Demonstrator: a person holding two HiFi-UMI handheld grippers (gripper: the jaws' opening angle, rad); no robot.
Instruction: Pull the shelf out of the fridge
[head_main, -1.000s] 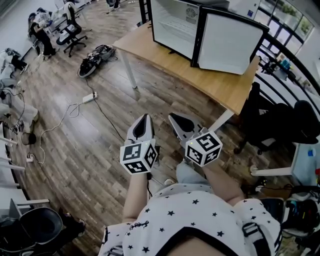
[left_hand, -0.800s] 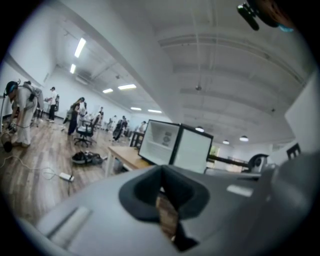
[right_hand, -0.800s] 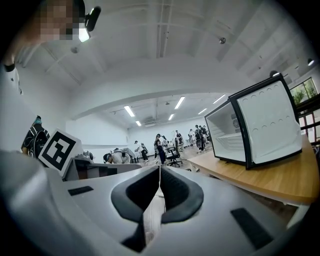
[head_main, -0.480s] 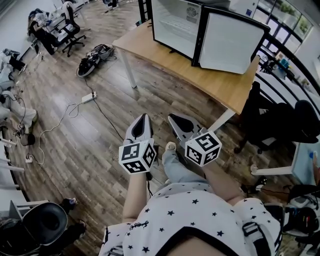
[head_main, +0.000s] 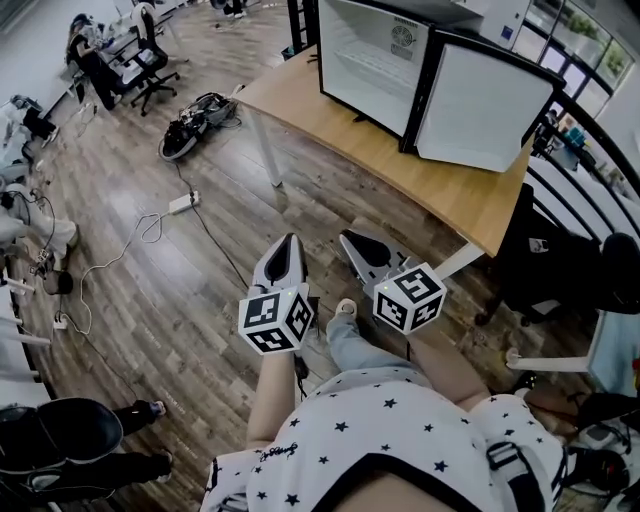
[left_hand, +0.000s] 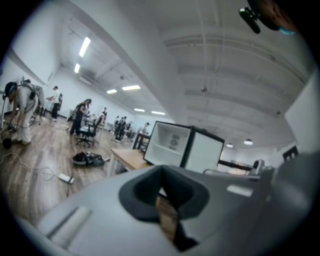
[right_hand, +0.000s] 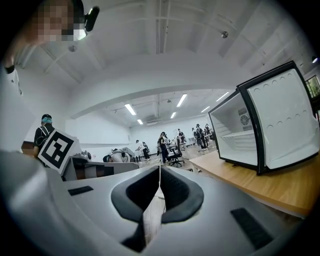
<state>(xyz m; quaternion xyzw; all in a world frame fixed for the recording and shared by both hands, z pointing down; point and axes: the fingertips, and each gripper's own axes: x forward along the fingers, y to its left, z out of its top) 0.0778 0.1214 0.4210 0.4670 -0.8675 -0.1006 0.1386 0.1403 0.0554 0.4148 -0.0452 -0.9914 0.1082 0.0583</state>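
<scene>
Head view: noted left gripper (head_main: 289, 243) and right gripper (head_main: 352, 240) side by side, close to the body, above wooden floor (head_main: 200, 300), both pointing forward; found fridge (head_main: 375, 55) well ahead of both tips and somewhat to the right, standing on a wooden table (head_main: 440, 185), door (head_main: 485, 110) swung open on its right side; well apart from either tool. Left gripper view: seen jaws pressed together, nothing pinched; fridge straight ahead, just right of the jaw line, open side facing the tool. Right gripper view: seen jaws pressed together, nothing between them; fridge ahead and to the right, white shelf (right_hand: 245, 136) lying level inside the cabinet, untouched; left tool's marker cube (right_hand: 56, 150) off to the left.
</scene>
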